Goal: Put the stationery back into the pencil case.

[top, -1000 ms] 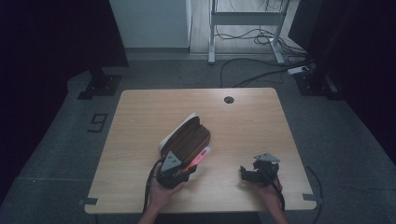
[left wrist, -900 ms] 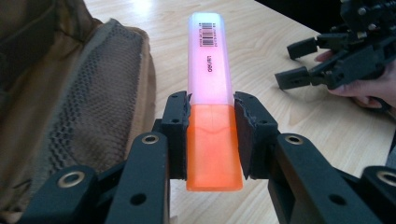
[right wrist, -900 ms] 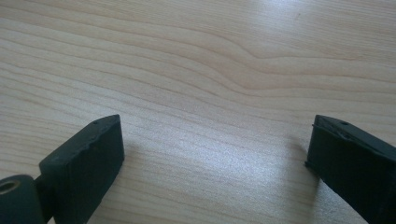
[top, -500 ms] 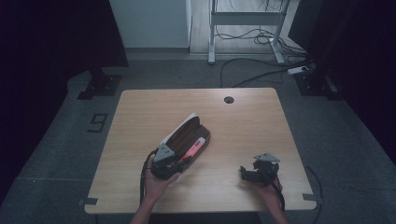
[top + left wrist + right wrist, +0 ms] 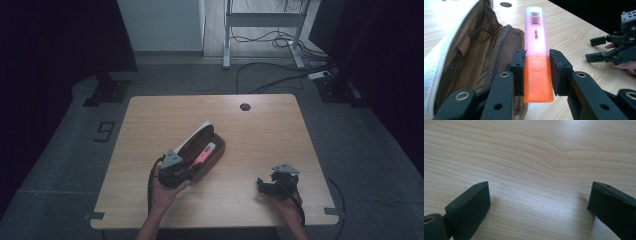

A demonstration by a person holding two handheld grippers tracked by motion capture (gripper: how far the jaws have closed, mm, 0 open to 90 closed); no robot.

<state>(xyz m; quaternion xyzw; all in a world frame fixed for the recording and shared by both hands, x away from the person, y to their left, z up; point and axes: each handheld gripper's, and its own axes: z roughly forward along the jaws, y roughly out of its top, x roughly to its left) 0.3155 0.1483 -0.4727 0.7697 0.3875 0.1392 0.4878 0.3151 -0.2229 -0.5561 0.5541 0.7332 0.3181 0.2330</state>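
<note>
A highlighter [image 5: 202,152] with a pale pink body and an orange cap [image 5: 537,80] lies lengthwise above the open brown pencil case [image 5: 212,161], whose white zip edge and mesh pocket [image 5: 506,47] show in the left gripper view. My left gripper [image 5: 189,167] is shut on the highlighter, its jaws pressing both sides of the cap near the body [image 5: 537,65]. My right gripper [image 5: 261,186] rests low over the bare table near the front right, open, with nothing between its jaws [image 5: 539,202]. In the left gripper view it appears at the far right [image 5: 599,48].
The wooden table [image 5: 260,130] has a round cable hole [image 5: 244,106] near its far edge. Beyond it the floor holds cables, a desk frame [image 5: 260,30] and dark stands.
My left gripper has carried the highlighter a little left and away from the person, so it now lies over the open case. The right gripper has stayed put.
</note>
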